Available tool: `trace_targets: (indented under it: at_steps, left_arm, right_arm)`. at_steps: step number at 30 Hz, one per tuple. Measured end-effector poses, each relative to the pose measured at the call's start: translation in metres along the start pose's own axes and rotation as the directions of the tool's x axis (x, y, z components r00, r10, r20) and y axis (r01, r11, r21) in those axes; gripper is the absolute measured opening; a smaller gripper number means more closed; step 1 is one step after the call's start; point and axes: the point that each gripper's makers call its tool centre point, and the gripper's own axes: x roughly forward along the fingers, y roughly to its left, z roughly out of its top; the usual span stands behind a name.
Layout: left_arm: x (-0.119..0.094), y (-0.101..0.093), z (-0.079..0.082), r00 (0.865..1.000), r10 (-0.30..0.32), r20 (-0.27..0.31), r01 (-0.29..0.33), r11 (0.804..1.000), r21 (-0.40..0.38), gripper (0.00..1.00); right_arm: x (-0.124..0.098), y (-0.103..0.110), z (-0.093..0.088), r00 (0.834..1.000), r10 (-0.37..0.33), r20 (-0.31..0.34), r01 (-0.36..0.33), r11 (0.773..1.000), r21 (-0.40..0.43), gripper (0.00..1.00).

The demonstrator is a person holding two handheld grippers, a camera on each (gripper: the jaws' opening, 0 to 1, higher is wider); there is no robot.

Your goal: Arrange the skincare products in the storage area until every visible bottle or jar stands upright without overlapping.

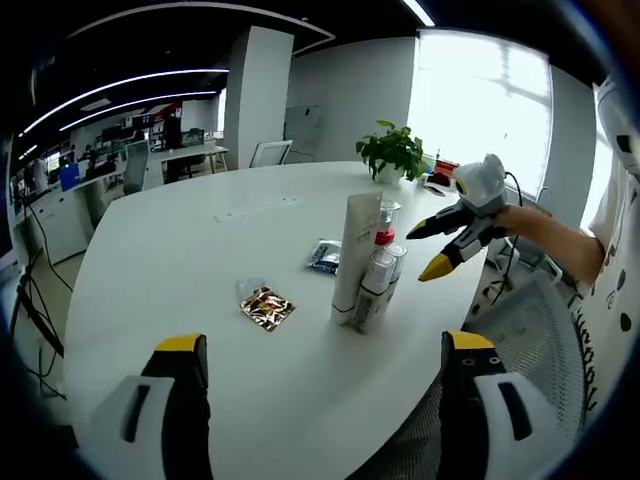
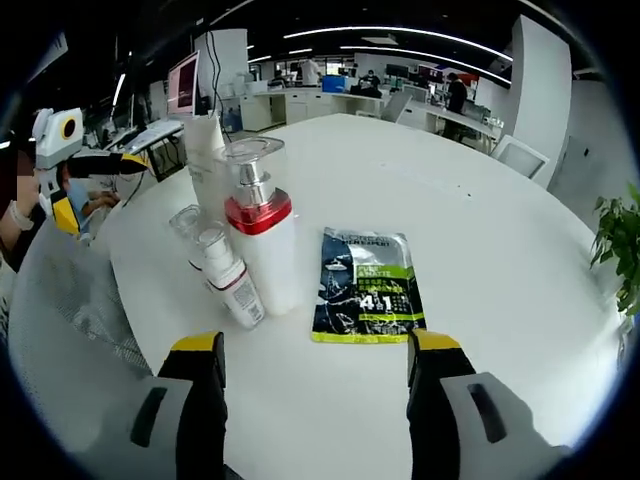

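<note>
Skincare products stand bunched near the edge of the large white oval worktop [image 1: 200, 260]: a tall white squeeze tube [image 1: 355, 258] upright on its cap, a white pump bottle with a red collar and clear cap [image 2: 262, 240], and a small white bottle with a clear cap [image 2: 230, 275] that leans against the pump bottle, its long axis tilted rather than upright. In the right gripper view the right tongs [image 2: 315, 375] have their yellow-tipped jaws wide apart and hold nothing; the cluster lies just ahead and to their left, so the right tongs look the nearer pair. The left tongs [image 1: 320, 375] are likewise spread wide and empty, with the cluster straight ahead but farther off; in that view the right tongs [image 1: 440, 245] hover beside the bottles. A flat dark sachet with green print [image 2: 365, 285] lies on the worktop just beside the pump bottle, directly between the right jaws' line of approach and the bottles. A small gold foil packet [image 1: 266, 307] lies apart, on the left tongs' side. Judging from the crowding, the leaning bottle probably needs righting and spacing, and the pump bottle touching it could topple.
</note>
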Motion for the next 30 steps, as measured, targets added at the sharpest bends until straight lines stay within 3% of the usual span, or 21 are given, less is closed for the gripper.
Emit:
trace_targets:
  at_steps: [4,7,15,17,19,25,30]
  left_arm:
    - [0.002,0.0,-0.001,1.0,-0.007,-0.007,0.007,1.0,0.001,0.79]
    - [0.003,0.002,0.0,1.0,0.007,-0.004,-0.006,1.0,0.014,0.71]
    - [0.006,0.003,-0.003,1.0,0.003,-0.015,-0.003,1.0,-0.009,0.57]
    - [0.006,0.003,-0.005,1.0,0.005,-0.018,-0.006,1.0,-0.014,0.54]
    - [0.007,0.005,-0.007,1.0,0.009,-0.023,-0.009,1.0,-0.021,0.52]
    - [0.016,0.023,-0.019,0.996,0.047,-0.069,-0.051,0.997,-0.06,0.38]
    - [0.029,0.037,-0.015,0.995,0.058,-0.078,-0.062,0.997,-0.052,0.31]
  right_arm:
    - [0.006,-0.017,0.002,1.0,-0.01,0.023,0.01,1.0,0.03,0.64]
    - [0.009,-0.028,0.007,0.998,-0.012,0.06,0.008,0.998,0.067,0.5]
    - [0.019,-0.052,0.003,0.999,-0.035,0.036,0.032,0.995,0.092,0.41]
    - [0.021,-0.052,0.003,0.999,-0.03,0.036,0.025,0.992,0.123,0.34]
    - [0.024,-0.054,0.005,0.998,-0.032,0.055,0.025,0.991,0.13,0.35]
    - [0.033,-0.066,-0.004,0.999,-0.042,0.032,0.037,0.987,0.154,0.36]
    - [0.037,-0.074,-0.014,0.999,-0.053,0.0,0.053,0.987,0.151,0.36]
